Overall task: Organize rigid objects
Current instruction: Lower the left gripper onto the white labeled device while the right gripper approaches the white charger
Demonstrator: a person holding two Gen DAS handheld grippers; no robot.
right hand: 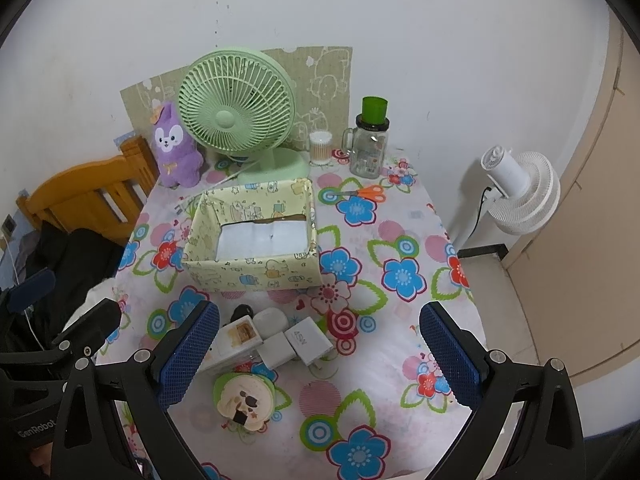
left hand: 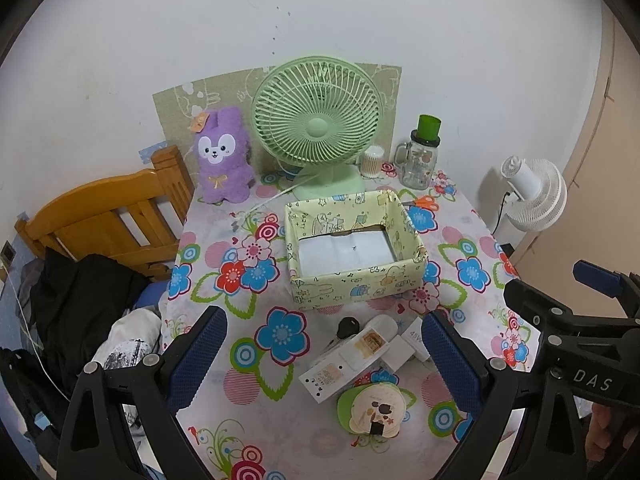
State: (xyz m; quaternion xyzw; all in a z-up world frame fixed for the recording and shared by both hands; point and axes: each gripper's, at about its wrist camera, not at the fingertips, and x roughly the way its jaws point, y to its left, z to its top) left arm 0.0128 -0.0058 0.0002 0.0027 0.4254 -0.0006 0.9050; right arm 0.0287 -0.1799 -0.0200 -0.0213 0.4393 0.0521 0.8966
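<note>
Two grippers, left gripper [left hand: 324, 354] and right gripper [right hand: 320, 354], fingers spread wide, grasping nothing, hover near patterned box [left hand: 356, 280]; white chargers [right hand: 308, 340] just before box.

A plain white wall [left hand: 320, 12] is seen behind; a wooden slatted chair [left hand: 108, 216] is placed left, a beige door [right hand: 600, 216] right.

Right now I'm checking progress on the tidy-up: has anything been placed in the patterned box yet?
No. The patterned box shows only its bare white lining, while the small items lie on the tablecloth in front of it.
</note>
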